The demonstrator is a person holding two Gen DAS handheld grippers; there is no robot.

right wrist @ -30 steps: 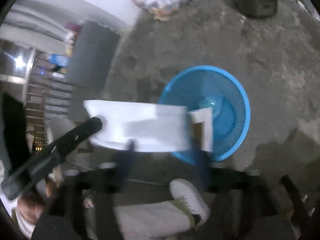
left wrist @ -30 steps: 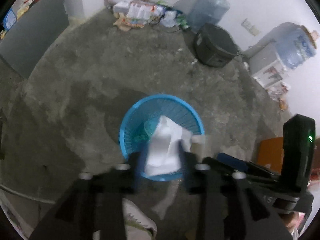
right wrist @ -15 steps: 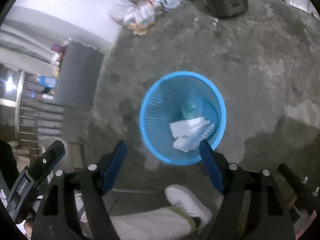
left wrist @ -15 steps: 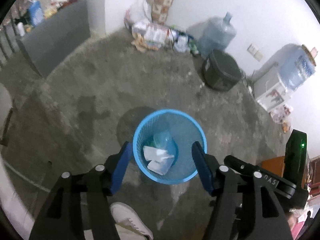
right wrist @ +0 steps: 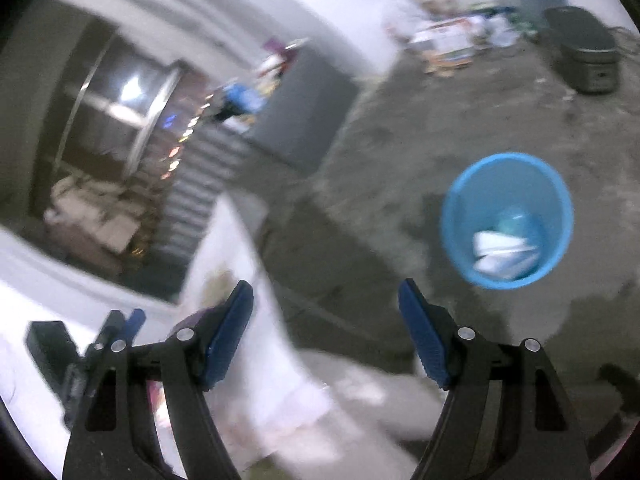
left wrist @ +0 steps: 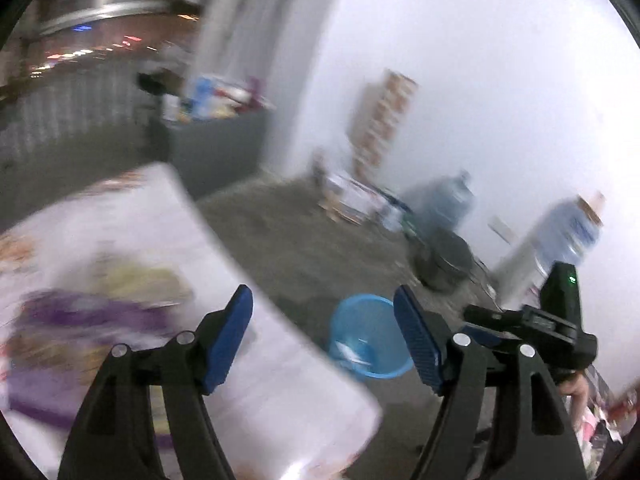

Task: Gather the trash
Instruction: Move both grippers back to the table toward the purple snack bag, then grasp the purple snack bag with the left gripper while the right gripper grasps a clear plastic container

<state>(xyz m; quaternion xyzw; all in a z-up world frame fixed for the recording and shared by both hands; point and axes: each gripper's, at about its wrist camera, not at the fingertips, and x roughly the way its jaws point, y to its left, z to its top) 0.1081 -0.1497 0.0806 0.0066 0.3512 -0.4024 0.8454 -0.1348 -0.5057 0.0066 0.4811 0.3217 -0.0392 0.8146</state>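
A blue plastic basket [left wrist: 340, 328] stands on the grey concrete floor with white trash [left wrist: 352, 354] lying in it. My left gripper [left wrist: 322, 296] is up in the air well short of the basket, its jaws opening with nothing between them. Under its left finger lies a blurred white tabletop [left wrist: 140, 240] bearing purple and yellow items [left wrist: 80, 312]. In the right wrist view the basket [right wrist: 472, 200] sits off to the right with the white trash [right wrist: 500, 254] inside. My right gripper [right wrist: 325, 290] is open and empty, above the floor beside the white surface [right wrist: 240, 264].
A black round case [left wrist: 444, 264] and two large water jugs [left wrist: 448, 204] [left wrist: 572, 236] stand along the white wall. Boxes and papers [left wrist: 352, 200] are piled in the corner. A grey cabinet [right wrist: 304, 112] stands at the back left, with a railing behind it.
A second ago each gripper held white trash over the basket; it now lies inside. Both grippers have since risen and swung away, so the basket looks smaller and the white tabletop has come into view.
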